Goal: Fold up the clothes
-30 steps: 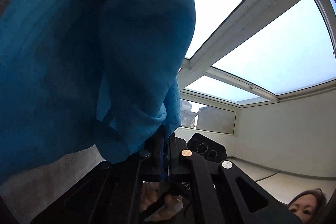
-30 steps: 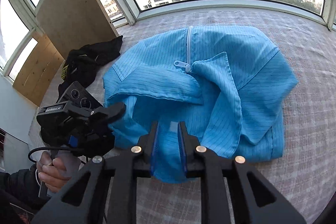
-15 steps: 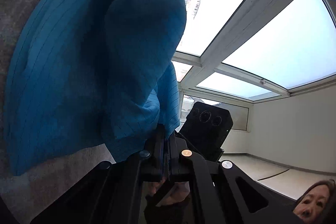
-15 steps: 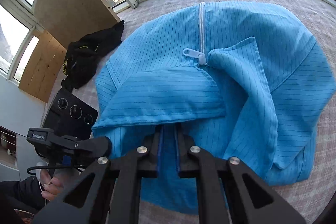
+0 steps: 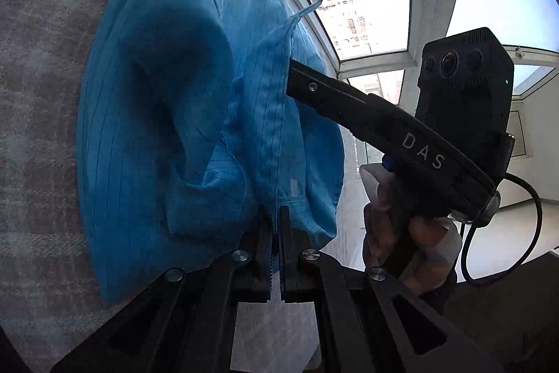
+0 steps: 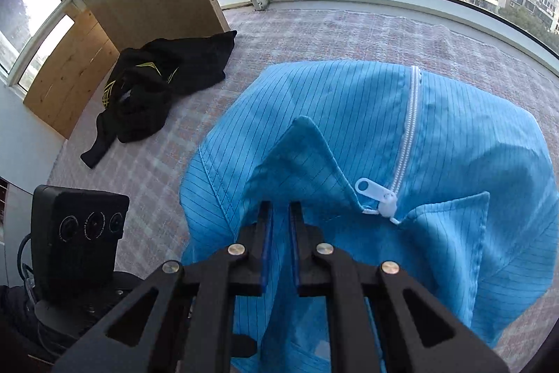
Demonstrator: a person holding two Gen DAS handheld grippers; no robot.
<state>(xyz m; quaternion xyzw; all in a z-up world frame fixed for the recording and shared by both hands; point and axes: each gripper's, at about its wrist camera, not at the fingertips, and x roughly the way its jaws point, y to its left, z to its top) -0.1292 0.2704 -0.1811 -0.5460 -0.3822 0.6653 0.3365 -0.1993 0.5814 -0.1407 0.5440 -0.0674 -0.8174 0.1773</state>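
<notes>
Over at 9 o'clock in the right wrist view we've got a black garment (image 6: 157, 86) bunched up on the checked mat (image 6: 314, 34), well apart from the blue jacket (image 6: 349, 114). The jacket's spread mid-mat, white zipper (image 6: 407, 142) facing up. Our left gripper (image 5: 275, 215) is clamped tight on a seamed edge of it, at 6 o'clock in its own view. Our right gripper (image 6: 278, 215) is pinching a fold near the collar, at 3 o'clock from the left one.
</notes>
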